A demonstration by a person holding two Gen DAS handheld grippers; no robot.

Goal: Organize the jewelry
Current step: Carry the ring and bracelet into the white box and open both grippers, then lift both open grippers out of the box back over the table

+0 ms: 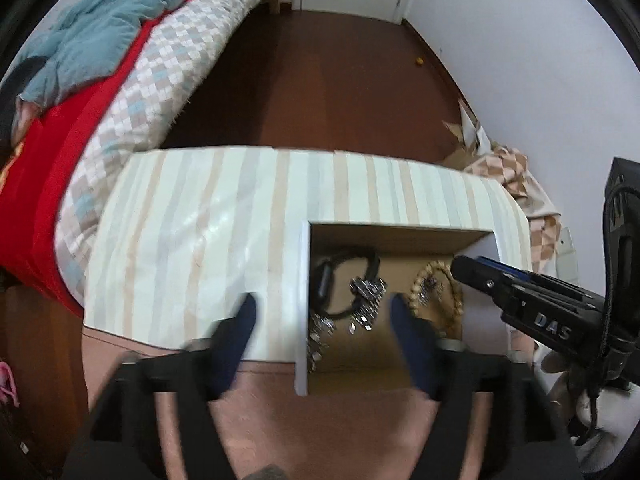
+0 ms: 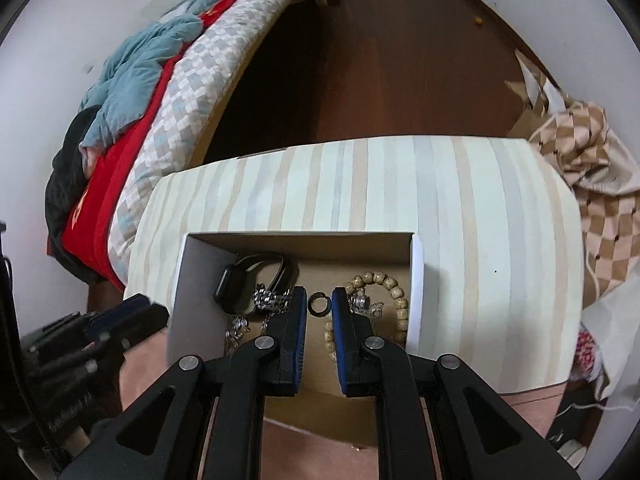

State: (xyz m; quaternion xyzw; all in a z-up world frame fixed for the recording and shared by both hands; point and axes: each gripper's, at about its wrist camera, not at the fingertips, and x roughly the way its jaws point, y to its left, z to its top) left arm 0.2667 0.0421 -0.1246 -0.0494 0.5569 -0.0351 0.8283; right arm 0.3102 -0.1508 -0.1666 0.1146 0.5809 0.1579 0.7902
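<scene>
Risk: small dark ring (image 2: 319, 303) between parted right gripper (image 2: 320, 300) pads, apparently unclamped; could drop wide or snag chains.
Box (image 2: 192, 280) on striped table (image 2: 460, 208): watch (image 2: 230, 286) at 10 o'clock, chains (image 2: 272, 300) centre, bead bracelet (image 2: 384, 284) at 2 o'clock. Left gripper (image 1: 324, 312) released, empty, astride box wall.

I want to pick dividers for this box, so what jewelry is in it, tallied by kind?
In the cardboard box:
Black smartwatch: 1
Wooden bead bracelet: 1
Black ring: 1
Silver chain pieces: tangled, cannot count separately; at least 1
Total: at least 4 pieces
</scene>
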